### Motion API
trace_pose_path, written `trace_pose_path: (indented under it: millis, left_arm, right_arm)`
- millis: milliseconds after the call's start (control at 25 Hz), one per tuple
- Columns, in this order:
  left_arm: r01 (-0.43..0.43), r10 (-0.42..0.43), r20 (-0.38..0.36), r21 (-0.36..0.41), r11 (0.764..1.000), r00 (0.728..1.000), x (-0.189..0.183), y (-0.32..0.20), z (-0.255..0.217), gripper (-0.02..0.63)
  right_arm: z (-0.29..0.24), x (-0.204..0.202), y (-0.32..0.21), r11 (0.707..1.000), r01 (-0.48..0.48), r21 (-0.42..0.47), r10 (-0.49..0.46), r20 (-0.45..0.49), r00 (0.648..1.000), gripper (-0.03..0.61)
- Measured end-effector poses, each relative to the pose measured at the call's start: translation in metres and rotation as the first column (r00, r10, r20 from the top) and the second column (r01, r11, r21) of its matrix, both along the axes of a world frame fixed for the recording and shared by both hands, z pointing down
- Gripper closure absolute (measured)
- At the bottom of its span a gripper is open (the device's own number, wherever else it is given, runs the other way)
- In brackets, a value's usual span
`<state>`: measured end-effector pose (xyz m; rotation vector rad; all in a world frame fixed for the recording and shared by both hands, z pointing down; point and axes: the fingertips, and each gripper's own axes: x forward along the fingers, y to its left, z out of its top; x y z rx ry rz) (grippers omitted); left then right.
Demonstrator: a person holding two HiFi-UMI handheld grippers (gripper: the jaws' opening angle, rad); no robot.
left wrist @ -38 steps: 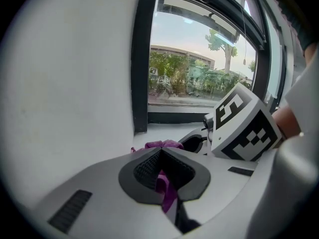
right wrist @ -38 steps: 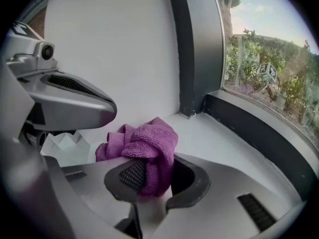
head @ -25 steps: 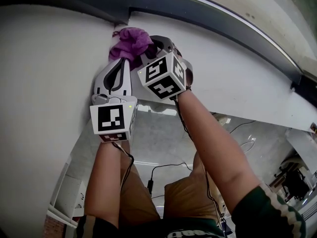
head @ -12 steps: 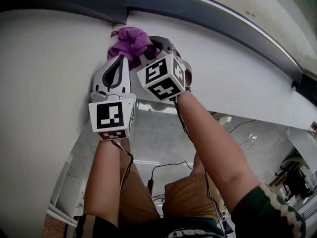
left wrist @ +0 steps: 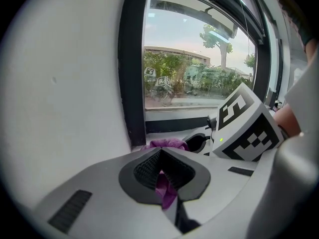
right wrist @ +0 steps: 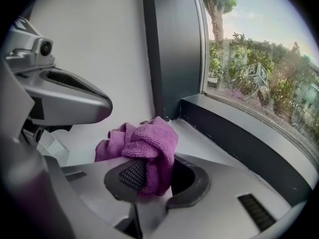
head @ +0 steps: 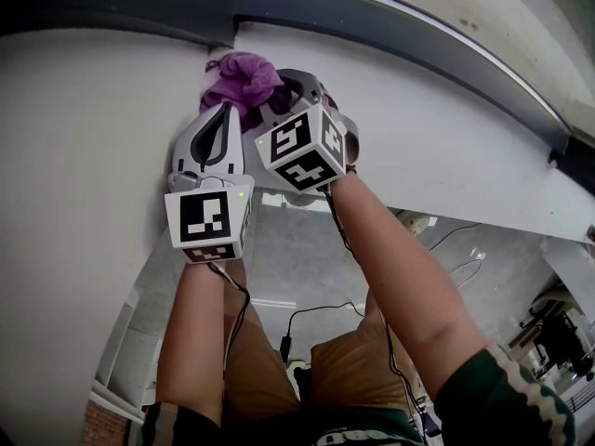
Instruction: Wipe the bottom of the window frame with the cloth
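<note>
A crumpled purple terry cloth (right wrist: 144, 146) is clamped by 2 tongs: a bunch in the right gripper (right wrist: 149, 176), a thin strip in the left gripper (left wrist: 162, 178). It lies just ahead of both tips, at the bottom corner of the window frame (right wrist: 172, 49).

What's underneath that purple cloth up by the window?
Around the purple cloth the white sill shows, beside the dark window frame corner. The patch directly beneath is covered.

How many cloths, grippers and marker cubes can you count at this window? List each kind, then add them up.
Cloths: 1, the purple cloth
Grippers: 2, the left gripper and the right gripper, both shut on the purple cloth
Marker cubes: 2, the left cube and the right cube
Total: 5
</note>
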<state>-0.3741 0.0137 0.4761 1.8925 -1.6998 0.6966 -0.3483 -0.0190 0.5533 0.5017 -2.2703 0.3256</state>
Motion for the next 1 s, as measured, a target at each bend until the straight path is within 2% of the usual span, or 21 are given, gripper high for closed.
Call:
trace_pose_path:
  millis: [680,1000]
  left_arm:
    - [-0.097,0.097,-0.022,0.012,0.995,0.995,0.057,-0.015,-0.007,0.604]
    - [-0.169,0.169,-0.03,0.008,0.986,0.985,0.117,-0.031,0.001,0.604]
  right_arm:
    - [-0.004,0.066,-0.009,0.997,-0.076,-0.005,0.076,-0.019,0.997,0.473]
    - [0.002,0.128,-0.022,0.988,-0.154,-0.01,0.154,-0.019,0.988,0.472]
